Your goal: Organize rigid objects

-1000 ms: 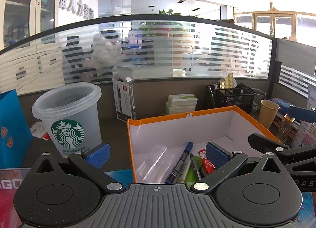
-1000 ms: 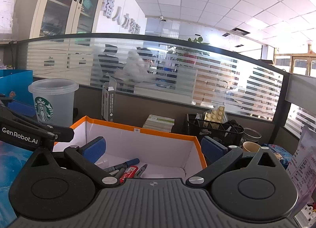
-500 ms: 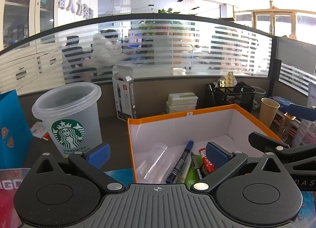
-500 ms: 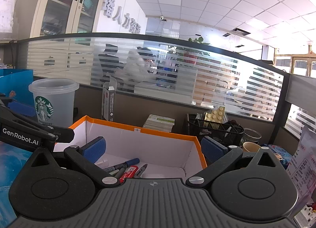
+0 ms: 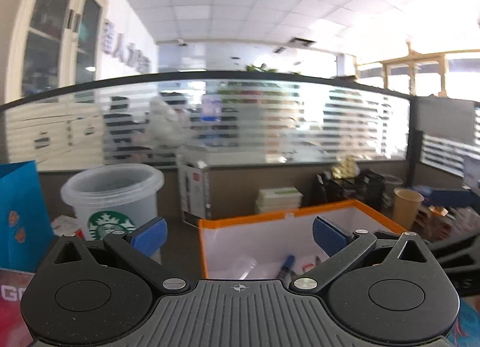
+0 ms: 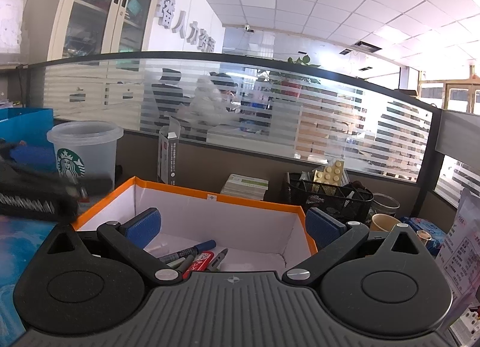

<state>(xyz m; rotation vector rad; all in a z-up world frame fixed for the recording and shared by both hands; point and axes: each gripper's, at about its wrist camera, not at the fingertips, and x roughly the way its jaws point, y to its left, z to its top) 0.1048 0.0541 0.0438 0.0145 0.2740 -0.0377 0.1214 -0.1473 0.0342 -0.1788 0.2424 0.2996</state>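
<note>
Nearest, both the left gripper (image 5: 238, 234) and right gripper (image 6: 232, 227) gape wide, gripping nothing, above the orange-rimmed box (image 6: 255, 200) holding the markers (image 6: 192, 252). Left of the box stands a Starbucks cup (image 6: 82, 150); beyond it, a mesh organizer (image 6: 328, 197), then the striped glass partition (image 6: 270, 107).

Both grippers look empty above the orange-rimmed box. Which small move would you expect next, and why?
Probably the left gripper swings left toward the Starbucks cup. Both it and the right gripper are open and empty, pens already lie in the box, and the cup stands outside it.
</note>
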